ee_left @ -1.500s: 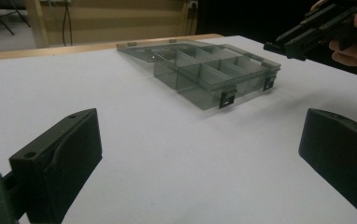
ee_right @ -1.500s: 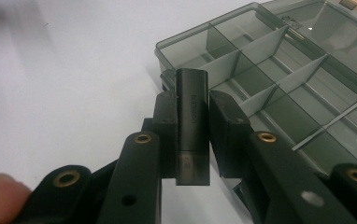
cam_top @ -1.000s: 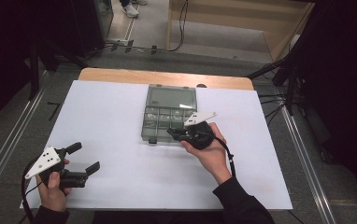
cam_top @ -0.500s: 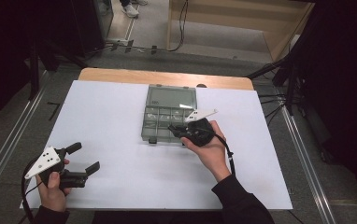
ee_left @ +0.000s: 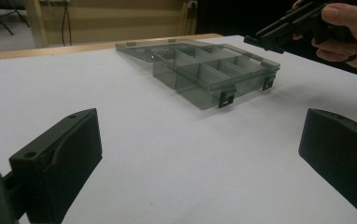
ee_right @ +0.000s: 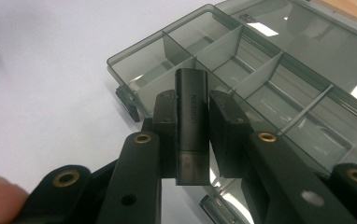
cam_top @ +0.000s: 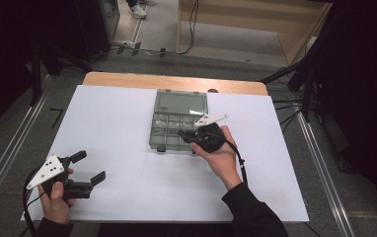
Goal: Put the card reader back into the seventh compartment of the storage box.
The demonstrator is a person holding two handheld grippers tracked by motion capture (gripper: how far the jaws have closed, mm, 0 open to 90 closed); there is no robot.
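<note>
Holding a small black rectangular plastic adapter [ee_right: 192, 123] with faint lettering down its face, the right gripper [cam_top: 189, 135] stands over the near right part of the smoky grey translucent plastic compartment box [cam_top: 169, 129]. In the right gripper view the jaws are clamped on the adapter from both sides, gripping its lower half; its upper end projects beyond the jaw tips toward 12 o'clock, above the dividers of the box's near compartments. Whether the adapter touches the box cannot be told.

The compartment box lies at the centre of the bench [cam_top: 127, 113], which is covered in white, toward its far edge. Its lid [cam_top: 182, 102] is open and laid flat at 12 o'clock from the tray. Two dark latches [ee_left: 226, 97] show on the tray's near wall in the left gripper view. The compartments that can be seen appear empty.

The left gripper [cam_top: 92, 168] sits near the bench's 7 o'clock corner, well apart from the box, held low over the white surface. Its jaws are spread wide with nothing between them; in the left gripper view bare bench shows across the gap, with the box beyond at 12 o'clock and the right hand [ee_left: 347, 28] with its gripper at 2 o'clock.
</note>
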